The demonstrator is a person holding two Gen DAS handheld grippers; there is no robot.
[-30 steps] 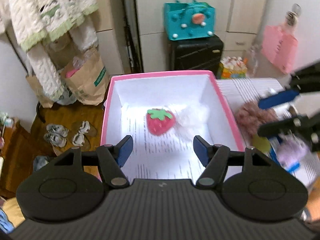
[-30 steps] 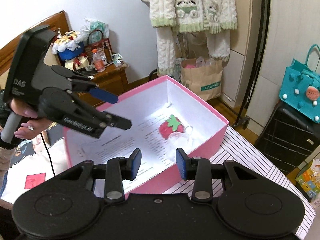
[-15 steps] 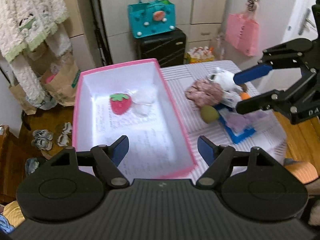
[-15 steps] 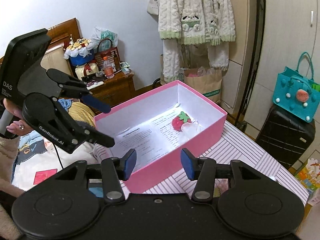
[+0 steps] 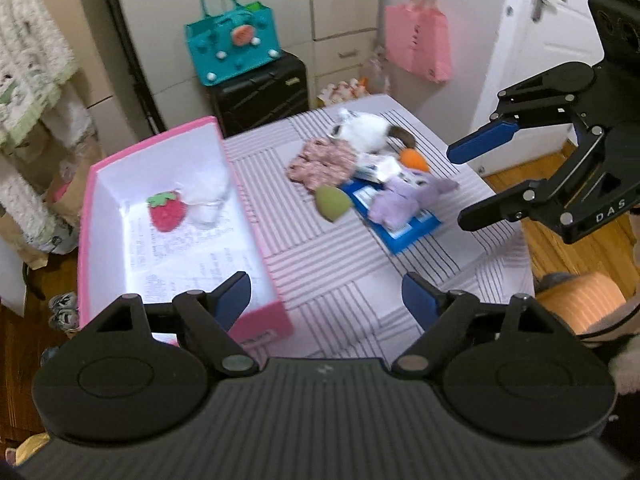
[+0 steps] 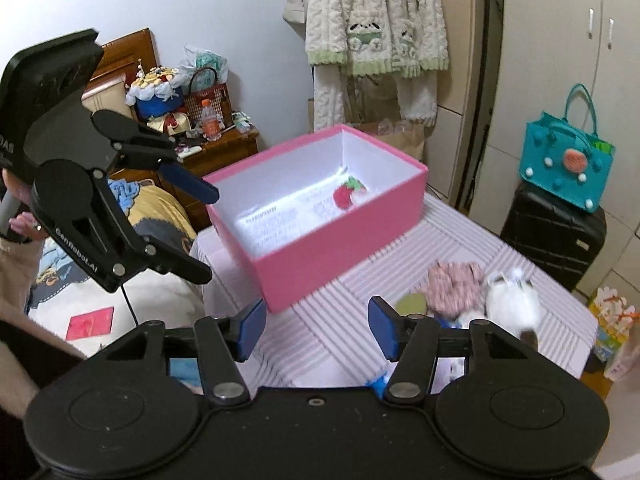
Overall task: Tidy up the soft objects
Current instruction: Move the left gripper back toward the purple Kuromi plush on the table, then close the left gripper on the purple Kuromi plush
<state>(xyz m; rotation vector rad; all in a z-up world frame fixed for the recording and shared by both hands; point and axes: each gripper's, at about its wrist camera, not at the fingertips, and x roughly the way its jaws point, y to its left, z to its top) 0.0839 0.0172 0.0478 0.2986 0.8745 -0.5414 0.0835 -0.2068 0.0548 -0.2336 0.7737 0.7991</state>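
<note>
Pink box (image 5: 256, 236) on the striped table (image 5: 352, 264) holds a strawberry plush (image 5: 168, 212); left gripper (image 5: 326, 300) and right gripper (image 6: 316, 330) have just been opening, jaws spread, nothing between them.

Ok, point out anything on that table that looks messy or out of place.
The soft toys lie in a loose heap on the striped table outside the pink box: purple plush sprawled over a blue packet, white plush tipped sideways. Nothing looks spilled or damaged.

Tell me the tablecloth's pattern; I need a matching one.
White tablecloth with thin dark stripes in patchwork blocks; clearest in the left wrist view.
</note>
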